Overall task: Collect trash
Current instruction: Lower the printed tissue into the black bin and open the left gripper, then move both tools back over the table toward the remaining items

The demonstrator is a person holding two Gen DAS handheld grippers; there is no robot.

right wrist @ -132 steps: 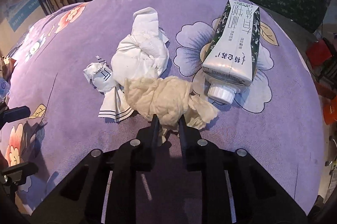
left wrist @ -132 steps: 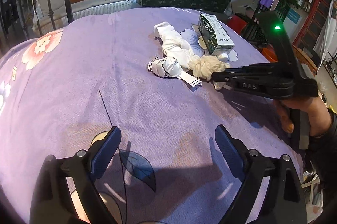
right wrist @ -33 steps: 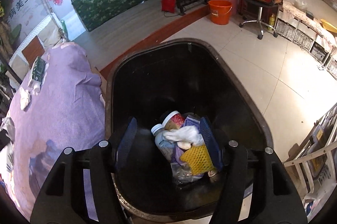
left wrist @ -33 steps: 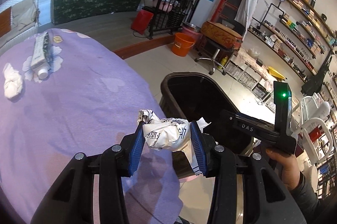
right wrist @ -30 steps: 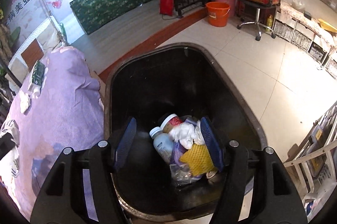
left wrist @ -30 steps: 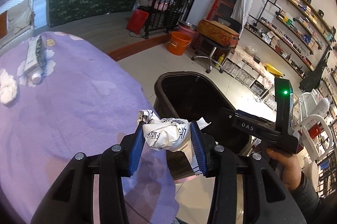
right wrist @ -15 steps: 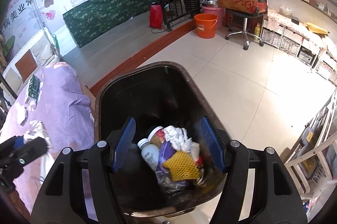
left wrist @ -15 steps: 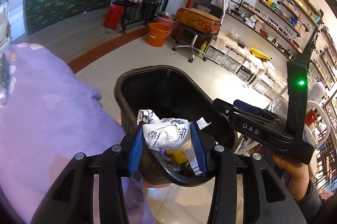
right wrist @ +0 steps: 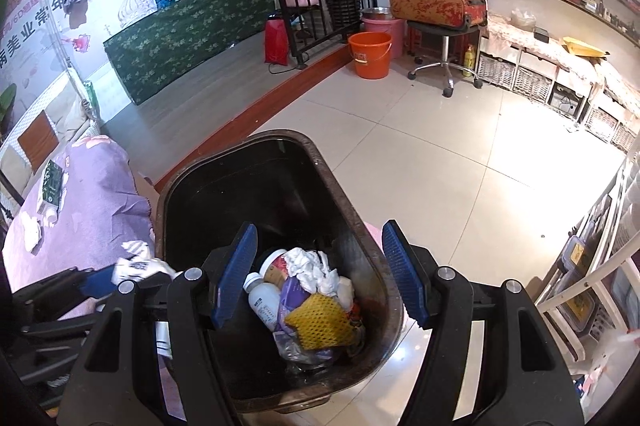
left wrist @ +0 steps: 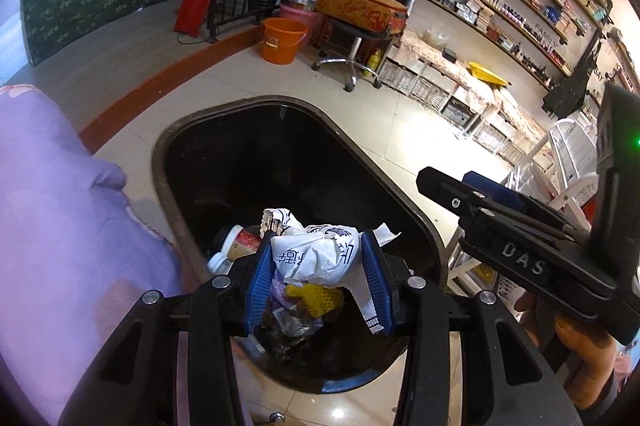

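The left gripper (left wrist: 318, 274) holds the crumpled printed wrapper (left wrist: 316, 254) directly above the black trash bin (left wrist: 168, 193), while the right gripper (right wrist: 318, 274) hangs wide and empty.

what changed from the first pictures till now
The right gripper let go of the beige wad and now hangs open over the bin. The left gripper picked the crumpled wrapper off the purple cloth and carried it over the bin. The carton stayed put.

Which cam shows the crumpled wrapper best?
Left wrist: the crumpled wrapper sits centred and sharp between the left gripper pads, over the bin. Right wrist shows only a small part at its left edge.
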